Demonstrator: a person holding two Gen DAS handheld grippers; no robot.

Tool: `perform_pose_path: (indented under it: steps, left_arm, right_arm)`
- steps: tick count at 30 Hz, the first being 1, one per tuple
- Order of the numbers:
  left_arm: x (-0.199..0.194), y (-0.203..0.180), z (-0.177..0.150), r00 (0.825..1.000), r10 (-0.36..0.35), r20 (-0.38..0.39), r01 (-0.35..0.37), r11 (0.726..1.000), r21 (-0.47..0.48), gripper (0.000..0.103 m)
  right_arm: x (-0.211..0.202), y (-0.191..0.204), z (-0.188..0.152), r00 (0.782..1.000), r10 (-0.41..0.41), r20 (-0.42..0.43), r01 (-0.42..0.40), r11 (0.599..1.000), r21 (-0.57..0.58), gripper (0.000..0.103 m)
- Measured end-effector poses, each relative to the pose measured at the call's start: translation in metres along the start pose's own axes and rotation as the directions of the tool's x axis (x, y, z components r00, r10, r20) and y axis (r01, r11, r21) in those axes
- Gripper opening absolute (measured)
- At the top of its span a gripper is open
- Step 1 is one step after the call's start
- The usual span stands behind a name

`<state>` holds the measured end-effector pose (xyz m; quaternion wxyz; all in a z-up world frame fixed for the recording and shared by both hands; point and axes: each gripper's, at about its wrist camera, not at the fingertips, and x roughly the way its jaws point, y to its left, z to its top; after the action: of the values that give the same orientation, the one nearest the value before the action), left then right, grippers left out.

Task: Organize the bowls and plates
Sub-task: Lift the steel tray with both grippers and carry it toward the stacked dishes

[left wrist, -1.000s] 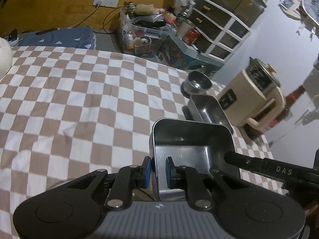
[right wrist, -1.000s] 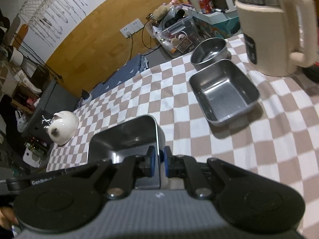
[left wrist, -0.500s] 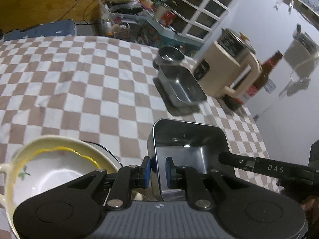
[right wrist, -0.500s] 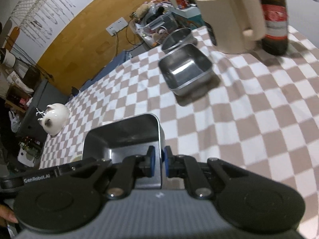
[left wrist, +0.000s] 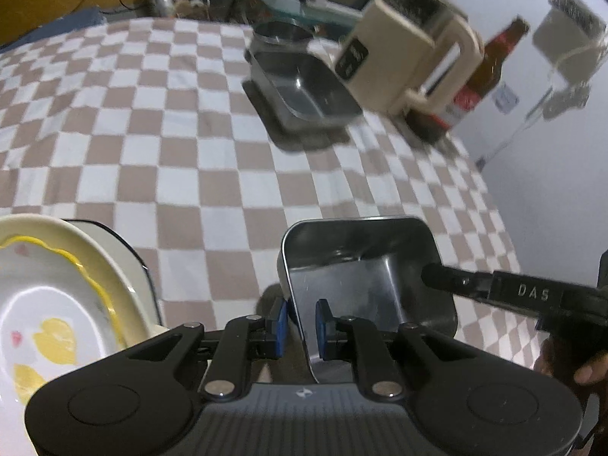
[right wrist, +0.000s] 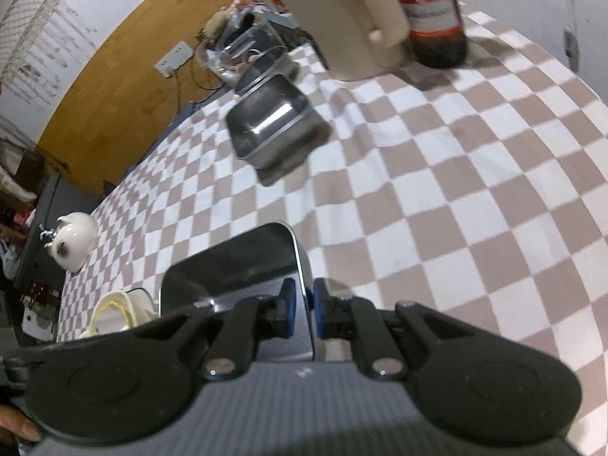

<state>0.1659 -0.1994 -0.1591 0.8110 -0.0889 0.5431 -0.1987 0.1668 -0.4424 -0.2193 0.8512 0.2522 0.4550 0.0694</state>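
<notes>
We see our right gripper point(right wrist: 300, 313) clamped on the near wall of a steel tray point(right wrist: 235, 266); second steel tray point(right wrist: 271, 123) well ahead, stacked plates point(right wrist: 114, 309) just left, checkered surface point(right wrist: 456, 190) below.

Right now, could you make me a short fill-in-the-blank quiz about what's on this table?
1. Both sets of fingers grip one square steel ____.
2. The tablecloth has a brown-and-white ____ pattern.
3. Beside the beige kettle stands a brown glass ____.
4. The cream plate has a wavy ____ line.

Missing: tray; checked; bottle; yellow
</notes>
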Motion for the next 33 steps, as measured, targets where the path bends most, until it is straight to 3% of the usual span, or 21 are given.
perform_pose_path:
  steps: [9, 23, 33]
  left_arm:
    - [0.027, -0.012, 0.001, 0.997, -0.005, -0.081, 0.007, 1.0, 0.028, 0.016]
    - [0.052, -0.036, 0.002, 0.988, -0.061, -0.143, 0.075, 0.993, 0.093, 0.017]
    - [0.062, -0.064, -0.002, 0.968, -0.16, -0.191, 0.195, 0.964, 0.181, 0.023]
  right_arm:
    - [0.004, -0.025, -0.005, 0.999, -0.038, -0.037, 0.04, 0.998, 0.048, 0.013]
    - [-0.009, -0.049, -0.005, 0.997, -0.081, -0.011, 0.082, 0.991, 0.102, 0.012]
    - [-0.031, -0.064, -0.007, 0.989, -0.146, 0.009, 0.145, 0.983, 0.111, 0.013]
